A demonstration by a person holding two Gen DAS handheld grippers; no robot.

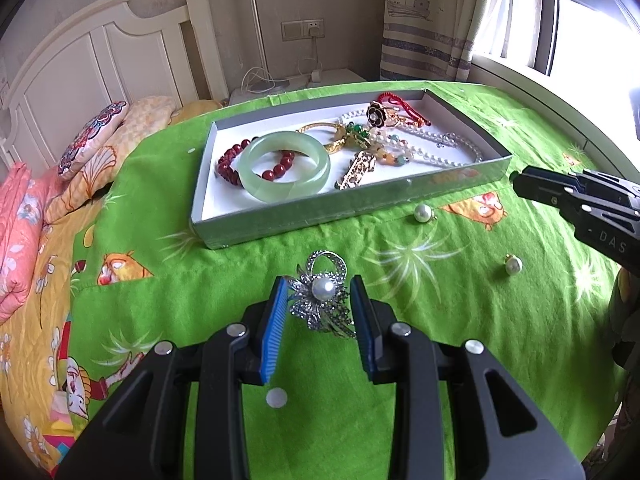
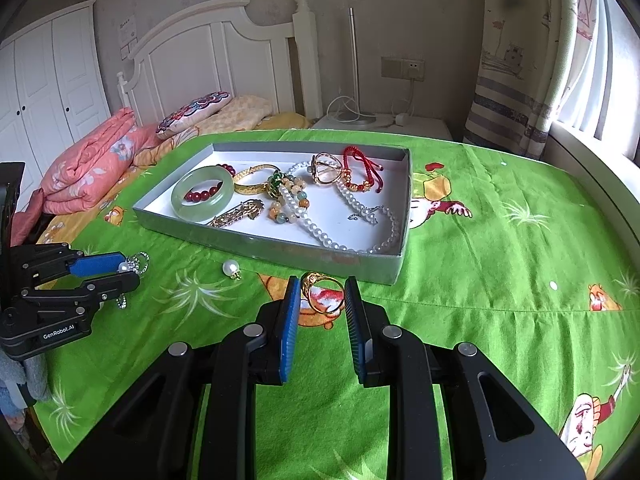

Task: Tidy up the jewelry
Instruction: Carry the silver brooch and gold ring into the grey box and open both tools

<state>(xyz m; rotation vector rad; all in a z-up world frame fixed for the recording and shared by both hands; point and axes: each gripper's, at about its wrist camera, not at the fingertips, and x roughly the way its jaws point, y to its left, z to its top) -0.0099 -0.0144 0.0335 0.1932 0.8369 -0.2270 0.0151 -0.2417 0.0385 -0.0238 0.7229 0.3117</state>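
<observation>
A silver flower brooch (image 1: 322,294) with a pearl centre sits between the blue pads of my left gripper (image 1: 320,304), which is shut on it just above the green cloth. The right wrist view shows that gripper (image 2: 128,269) low at the left, with the brooch (image 2: 134,263) at its tips. My right gripper (image 2: 322,300) is shut on a gold ring (image 2: 322,293) near the front wall of the grey box (image 2: 280,257). The box (image 1: 320,218) holds a jade bangle (image 1: 285,172), red beads, gold pieces and a pearl necklace (image 2: 360,240). Two loose pearl earrings (image 1: 423,213) (image 1: 513,265) lie in front of it.
The green printed cloth (image 2: 500,280) covers a bed. Pillows and a folded pink quilt (image 2: 88,168) lie to the left by the white headboard (image 2: 208,48). A nightstand with cables stands behind the box, and a window with a curtain is at the right.
</observation>
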